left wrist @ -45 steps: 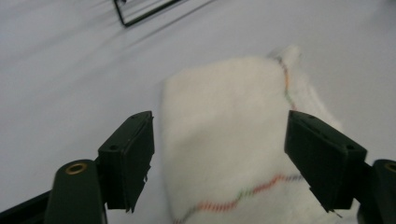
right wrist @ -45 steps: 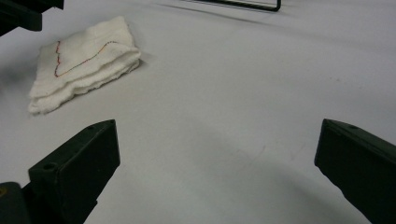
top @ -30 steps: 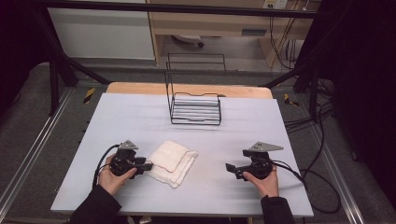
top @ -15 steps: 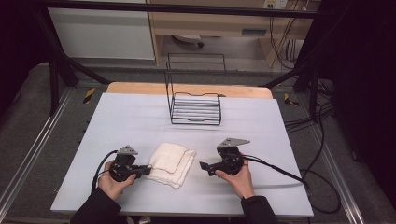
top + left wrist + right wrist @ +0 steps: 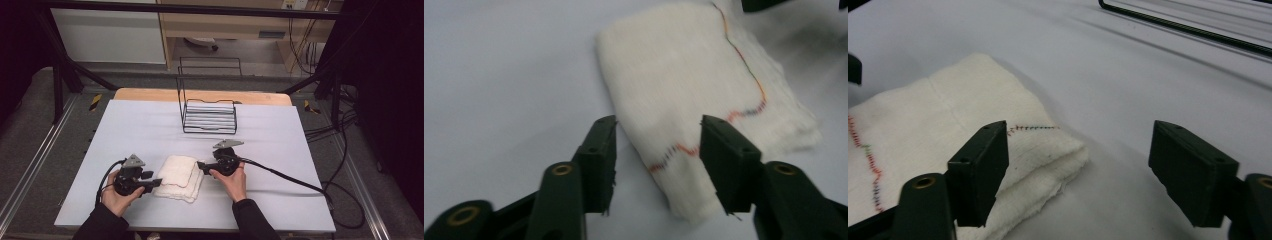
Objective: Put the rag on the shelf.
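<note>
One folded cloth (image 5: 180, 177), one wire rack (image 5: 209, 115), two grippers, left (image 5: 156, 183) opening, right (image 5: 201, 167) closing, jaws gripping nothing.

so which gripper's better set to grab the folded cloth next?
Left, probably. The left gripper already has open jaws straddling a corner of the folded cloth. The right gripper sits at the opposite corner, jaws open mostly over bare table.

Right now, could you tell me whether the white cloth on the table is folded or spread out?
Folded. The white cloth lies in stacked layers, with a doubled edge visible at its corner.
</note>
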`<action>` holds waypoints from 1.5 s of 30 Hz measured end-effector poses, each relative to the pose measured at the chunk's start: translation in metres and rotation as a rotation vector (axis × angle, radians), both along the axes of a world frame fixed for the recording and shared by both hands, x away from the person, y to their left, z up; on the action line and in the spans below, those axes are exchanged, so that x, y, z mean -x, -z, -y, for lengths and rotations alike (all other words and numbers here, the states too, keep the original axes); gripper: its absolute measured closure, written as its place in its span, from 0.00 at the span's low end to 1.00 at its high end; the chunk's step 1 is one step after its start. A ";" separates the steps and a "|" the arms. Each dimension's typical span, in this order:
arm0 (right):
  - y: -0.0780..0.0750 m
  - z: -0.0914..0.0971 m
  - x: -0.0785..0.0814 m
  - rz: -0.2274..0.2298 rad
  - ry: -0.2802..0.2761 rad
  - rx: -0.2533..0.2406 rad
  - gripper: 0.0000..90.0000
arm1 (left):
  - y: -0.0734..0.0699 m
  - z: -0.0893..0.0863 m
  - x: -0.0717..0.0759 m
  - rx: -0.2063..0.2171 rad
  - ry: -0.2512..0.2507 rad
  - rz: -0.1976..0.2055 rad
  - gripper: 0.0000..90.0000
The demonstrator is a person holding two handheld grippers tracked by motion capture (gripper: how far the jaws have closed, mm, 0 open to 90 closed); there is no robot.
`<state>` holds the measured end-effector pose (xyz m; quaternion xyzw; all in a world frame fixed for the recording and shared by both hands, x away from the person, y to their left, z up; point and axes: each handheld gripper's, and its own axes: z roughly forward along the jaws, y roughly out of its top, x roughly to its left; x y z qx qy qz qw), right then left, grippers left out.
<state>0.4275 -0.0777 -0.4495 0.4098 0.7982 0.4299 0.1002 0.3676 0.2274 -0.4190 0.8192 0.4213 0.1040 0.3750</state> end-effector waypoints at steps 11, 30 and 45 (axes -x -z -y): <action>0.008 -0.010 -0.004 -0.048 -0.005 -0.006 0.50 | 0.007 0.019 -0.062 0.001 -0.029 -0.016 0.35; 0.009 -0.018 0.003 -0.124 -0.003 -0.064 0.85 | 0.026 0.030 -0.075 0.028 0.010 -0.085 0.72; 0.006 -0.017 0.005 -0.115 -0.007 -0.073 0.91 | 0.026 0.035 -0.067 0.004 -0.009 -0.044 0.84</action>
